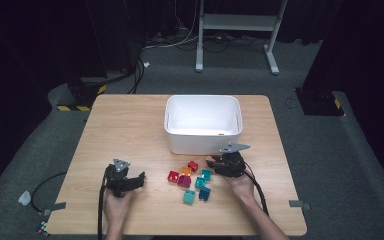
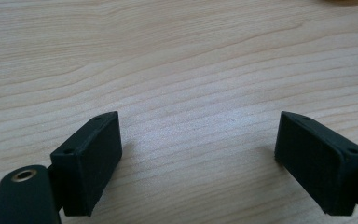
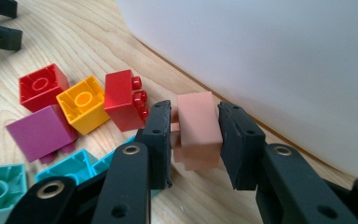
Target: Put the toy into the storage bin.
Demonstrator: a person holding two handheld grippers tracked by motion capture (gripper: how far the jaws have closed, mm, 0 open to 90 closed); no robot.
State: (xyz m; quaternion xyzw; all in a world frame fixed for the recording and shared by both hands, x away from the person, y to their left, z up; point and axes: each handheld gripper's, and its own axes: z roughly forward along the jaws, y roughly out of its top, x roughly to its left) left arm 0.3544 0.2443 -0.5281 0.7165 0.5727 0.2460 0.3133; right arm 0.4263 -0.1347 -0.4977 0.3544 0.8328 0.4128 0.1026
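Observation:
My right gripper (image 3: pixel 195 122) is shut on a salmon-pink brick (image 3: pixel 198 140), its pads pressing both sides, just off the table beside the white bin (image 3: pixel 270 56). From above, the right gripper (image 1: pixel 214 162) sits right of a cluster of bricks (image 1: pixel 190 181) and in front of the bin (image 1: pixel 203 145). In the cluster lie a red brick (image 3: pixel 42 86), a yellow one (image 3: pixel 81 103), a red one on its side (image 3: pixel 123 100), a magenta one (image 3: pixel 42 133) and teal ones (image 3: pixel 74 165). My left gripper (image 2: pixel 198 154) is open over bare wood, left of the cluster (image 1: pixel 139 178).
The bin stands at the middle back of the wooden table (image 1: pixel 125 130) and looks hollow and white inside. Bare wood lies left and right of the bin. A desk frame (image 1: pixel 237 30) stands on the floor beyond the table.

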